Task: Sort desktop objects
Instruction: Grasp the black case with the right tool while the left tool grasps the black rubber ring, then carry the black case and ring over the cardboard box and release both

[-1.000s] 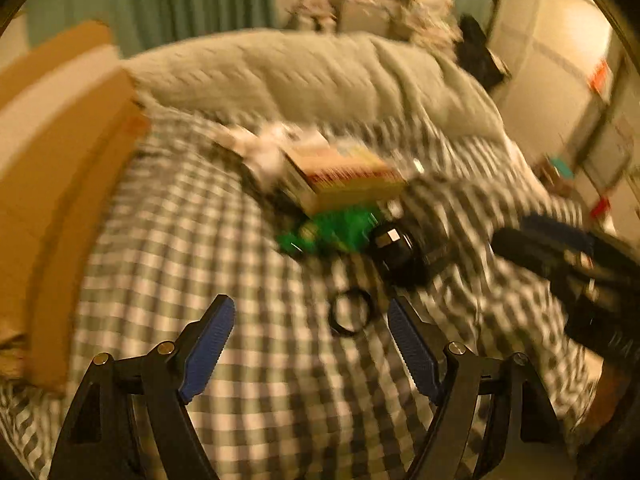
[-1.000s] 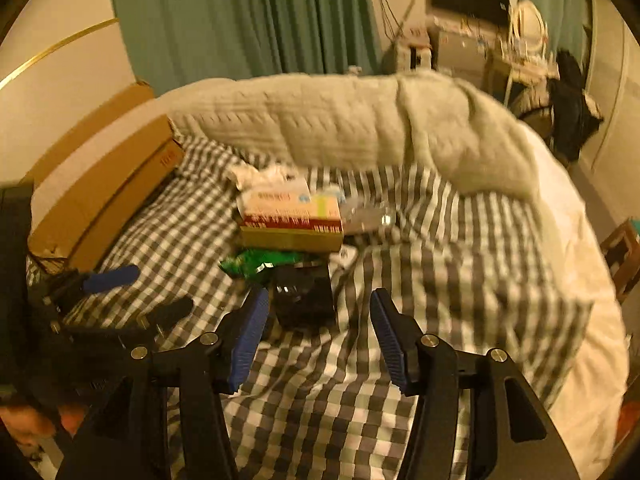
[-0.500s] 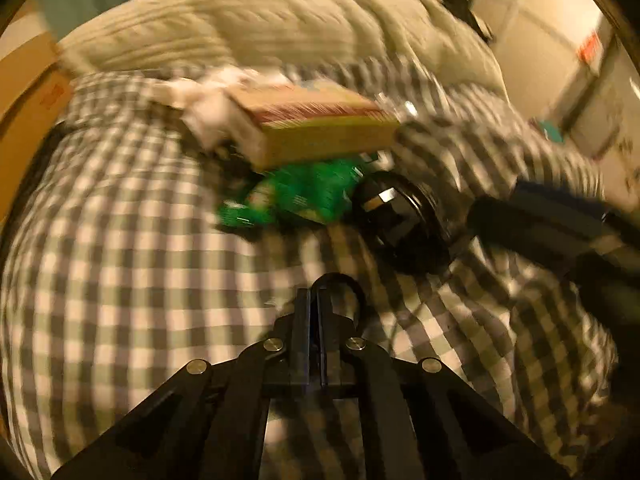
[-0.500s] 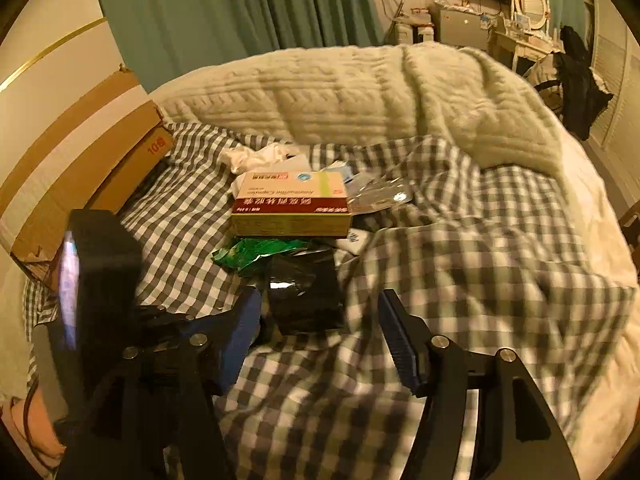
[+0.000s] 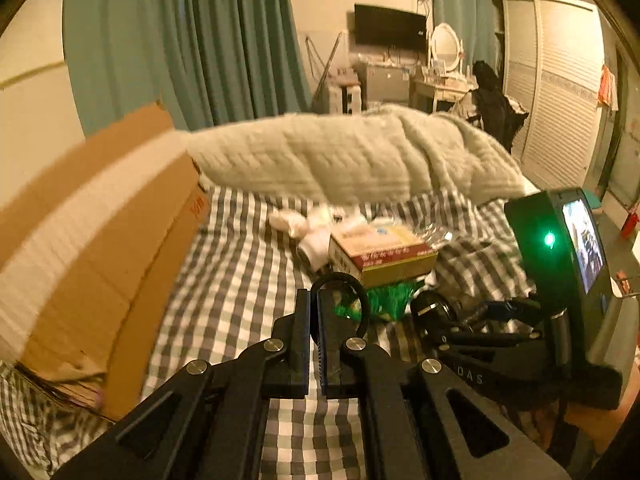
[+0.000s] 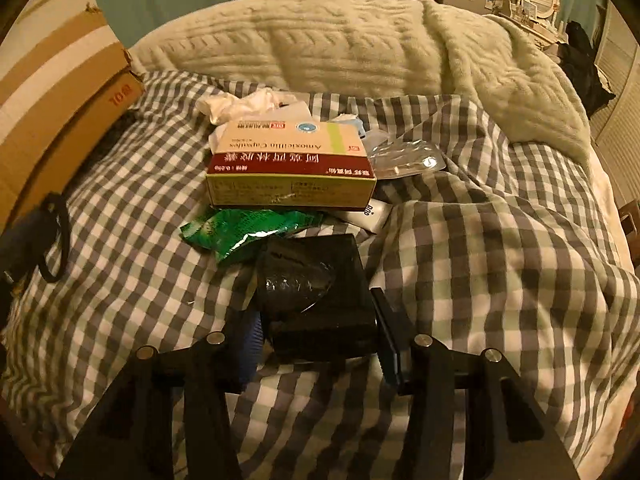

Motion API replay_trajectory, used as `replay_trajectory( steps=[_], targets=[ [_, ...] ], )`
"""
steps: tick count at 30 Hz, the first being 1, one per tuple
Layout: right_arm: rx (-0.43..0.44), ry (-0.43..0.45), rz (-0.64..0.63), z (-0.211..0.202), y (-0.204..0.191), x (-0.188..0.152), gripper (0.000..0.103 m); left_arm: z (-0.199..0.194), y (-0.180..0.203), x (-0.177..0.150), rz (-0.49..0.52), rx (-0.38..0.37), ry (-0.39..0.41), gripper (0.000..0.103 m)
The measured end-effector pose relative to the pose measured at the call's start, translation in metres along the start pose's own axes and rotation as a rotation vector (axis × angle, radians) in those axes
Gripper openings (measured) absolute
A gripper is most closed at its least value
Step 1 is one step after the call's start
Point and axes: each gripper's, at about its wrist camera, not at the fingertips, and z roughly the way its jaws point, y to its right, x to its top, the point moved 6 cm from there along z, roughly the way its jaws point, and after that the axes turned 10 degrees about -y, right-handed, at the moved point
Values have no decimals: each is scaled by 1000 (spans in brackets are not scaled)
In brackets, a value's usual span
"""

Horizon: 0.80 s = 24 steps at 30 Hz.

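My left gripper (image 5: 314,300) is shut on a black hair tie (image 5: 362,300) and holds it above the checked bedspread; the hair tie also shows in the right wrist view (image 6: 56,240). My right gripper (image 6: 320,320) is open, its fingers on either side of a black box (image 6: 320,292) with a clear lid. Beyond the box lie a green packet (image 6: 244,232), a red and yellow medicine box (image 6: 292,168), a blister pack (image 6: 408,158), a white tube (image 6: 368,214) and crumpled tissue (image 6: 244,104).
A large cardboard box (image 5: 92,224) stands along the left of the bed (image 6: 500,260). A pale knitted blanket (image 6: 340,40) is bunched at the far side. The right gripper's body with its lit screen (image 5: 576,248) shows at the right of the left wrist view.
My left gripper closed on the hair tie and lifted it off the bedspread. My right gripper moved forward until its open fingers flank the black box.
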Motion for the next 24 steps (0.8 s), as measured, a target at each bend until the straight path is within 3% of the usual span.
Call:
replay_trajectory(
  steps=[16,21,24],
  targets=[
    [31,166,-77,-102,-22,-3,47,-56,-28,26,-25,89,140,2],
    [86,243,-150,-153,-53,11,47,-91,-53,50,-57,107,211,2],
    [74,288,-202,-181,-82,24,47,-113,-80,66,-107,129,245,2]
  ],
)
